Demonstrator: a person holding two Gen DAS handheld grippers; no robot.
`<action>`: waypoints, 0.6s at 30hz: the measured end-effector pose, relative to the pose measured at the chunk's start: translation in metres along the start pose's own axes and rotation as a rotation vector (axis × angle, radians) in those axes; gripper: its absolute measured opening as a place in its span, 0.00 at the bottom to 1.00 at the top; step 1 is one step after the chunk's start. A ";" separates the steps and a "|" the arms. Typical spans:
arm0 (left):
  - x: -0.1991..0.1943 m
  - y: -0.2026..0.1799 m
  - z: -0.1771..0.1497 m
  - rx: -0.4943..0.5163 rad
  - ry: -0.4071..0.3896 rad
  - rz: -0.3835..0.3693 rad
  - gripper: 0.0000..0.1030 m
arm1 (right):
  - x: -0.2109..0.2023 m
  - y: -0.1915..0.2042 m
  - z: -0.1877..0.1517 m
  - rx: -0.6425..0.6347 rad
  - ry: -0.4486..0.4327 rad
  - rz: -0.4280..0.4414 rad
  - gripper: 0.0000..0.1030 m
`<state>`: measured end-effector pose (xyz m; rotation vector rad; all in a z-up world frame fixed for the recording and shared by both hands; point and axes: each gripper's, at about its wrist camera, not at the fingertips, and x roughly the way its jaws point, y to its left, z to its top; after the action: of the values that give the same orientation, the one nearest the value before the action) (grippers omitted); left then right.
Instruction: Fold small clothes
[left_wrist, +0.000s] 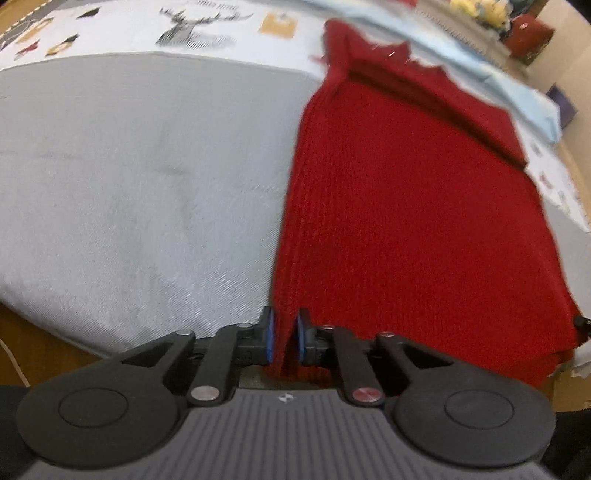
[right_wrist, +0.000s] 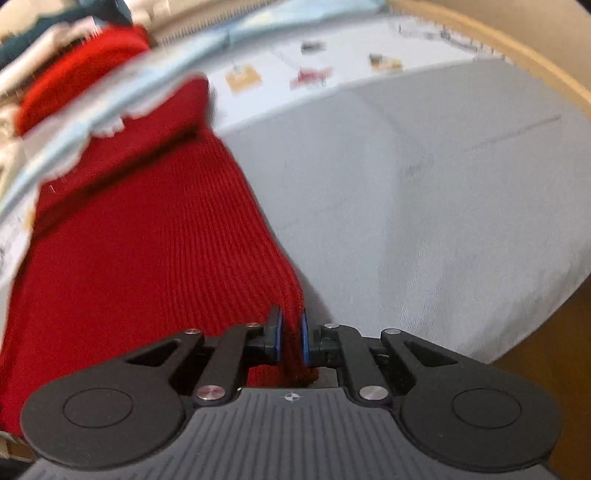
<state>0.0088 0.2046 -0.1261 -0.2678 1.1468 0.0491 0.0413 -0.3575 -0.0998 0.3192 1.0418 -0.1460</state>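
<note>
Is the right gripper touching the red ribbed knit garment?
Touching. The right wrist view shows the right gripper with its blue-padded fingers closed on the near corner of the red ribbed knit garment.

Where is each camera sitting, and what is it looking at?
Left wrist view: sits on the left gripper, looking down along its fingers at the near left corner of the red knitted garment on the grey cloth; only the gripper shows, pads pressed on the knit.
Right wrist view: sits on the right gripper, looking down at the garment's near right corner; only the gripper shows, shut on the knit.
Both share the red garment, grey cloth and patterned sheet behind.
</note>
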 end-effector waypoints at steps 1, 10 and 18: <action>0.002 0.001 0.001 -0.006 0.006 0.000 0.23 | 0.004 0.002 0.000 -0.012 0.016 -0.008 0.12; 0.009 0.007 0.001 -0.026 0.023 -0.014 0.30 | 0.017 0.011 -0.012 -0.060 0.074 -0.064 0.37; 0.010 -0.005 -0.006 0.032 0.009 0.010 0.31 | 0.016 0.018 -0.013 -0.105 0.078 -0.016 0.14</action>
<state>0.0083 0.1978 -0.1367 -0.2344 1.1572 0.0386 0.0432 -0.3360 -0.1163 0.2228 1.1257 -0.0939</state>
